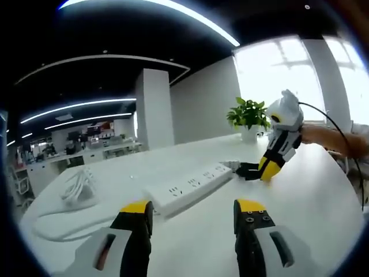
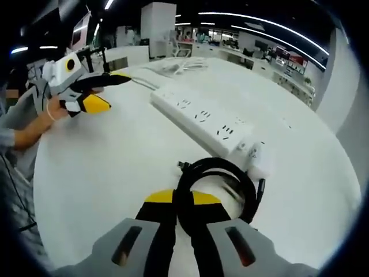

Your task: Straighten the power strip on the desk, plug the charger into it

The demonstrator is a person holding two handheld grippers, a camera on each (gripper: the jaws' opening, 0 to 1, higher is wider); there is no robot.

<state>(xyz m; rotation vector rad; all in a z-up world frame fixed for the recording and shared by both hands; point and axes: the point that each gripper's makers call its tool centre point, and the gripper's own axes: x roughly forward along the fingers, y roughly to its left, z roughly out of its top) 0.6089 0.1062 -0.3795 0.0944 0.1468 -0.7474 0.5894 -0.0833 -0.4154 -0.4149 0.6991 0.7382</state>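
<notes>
**Now: charger cable pinched at the strip's end**

Up close in the right gripper view, the right gripper (image 2: 183, 203) has its yellow-tipped jaws pressed together on a loop of black cable (image 2: 214, 173), which coils just ahead of the jaws. Beyond the coil sits a white charger (image 2: 258, 158), touching or just beside the near end of the power strip (image 2: 199, 118); whether its prongs are seated cannot be told. The strip lies flat on the white desk (image 2: 115, 173), running diagonally away from the gripper toward a bundle of white cord (image 2: 173, 66) at the far edge.

Across the desk, the left gripper (image 2: 106, 92) is held in a person's hand (image 2: 55, 107), well apart from the strip. In the left gripper view its jaws (image 1: 193, 209) stand spread with bare desk between them. Ahead lies the strip, and at its far end the right gripper's tips meet it. A potted plant (image 1: 248, 115) stands farther back, and the white cord lies coiled off to the left.
</notes>
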